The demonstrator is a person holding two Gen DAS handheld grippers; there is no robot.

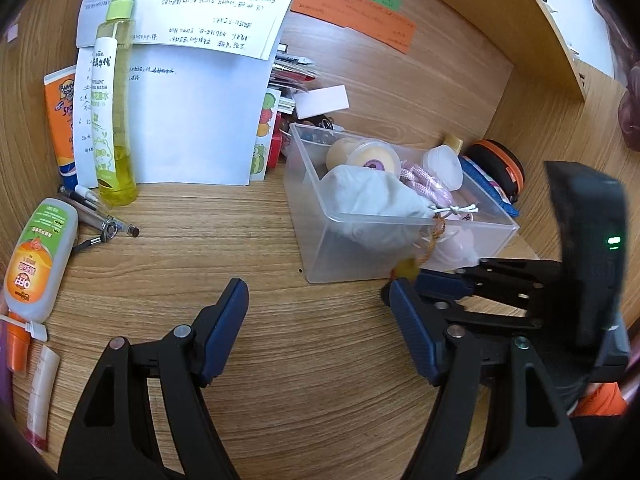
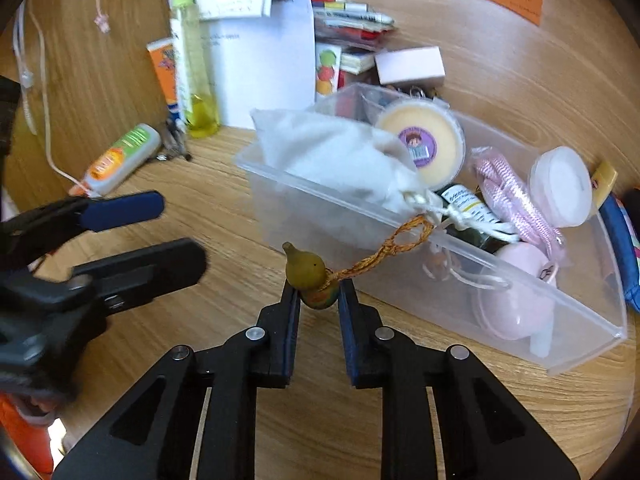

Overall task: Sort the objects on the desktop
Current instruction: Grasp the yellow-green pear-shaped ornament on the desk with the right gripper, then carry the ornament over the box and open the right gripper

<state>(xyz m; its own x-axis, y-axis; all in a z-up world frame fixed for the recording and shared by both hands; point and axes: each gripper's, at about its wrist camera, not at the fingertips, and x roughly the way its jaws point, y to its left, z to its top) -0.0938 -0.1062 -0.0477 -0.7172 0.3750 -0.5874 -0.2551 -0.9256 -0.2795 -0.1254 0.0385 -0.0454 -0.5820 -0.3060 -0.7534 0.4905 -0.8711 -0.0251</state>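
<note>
Gourd charm (image 2: pixel 310 276) between right tool (image 2: pixel 319 294) tips

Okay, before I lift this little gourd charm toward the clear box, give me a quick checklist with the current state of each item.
1. Right tongs shut on the gourd charm: ok.
2. Grip secure: cannot tell; only the charm's lower bulb sits between the pads.
3. Orange cord free: not ok; it runs over the clear box rim toward the white pouch.
4. Left tongs open, holding nothing: ok.
5. Room in the box: not ok; it looks crowded.
6. Left tongs clear of the lift path: ok, off to the side.
</note>
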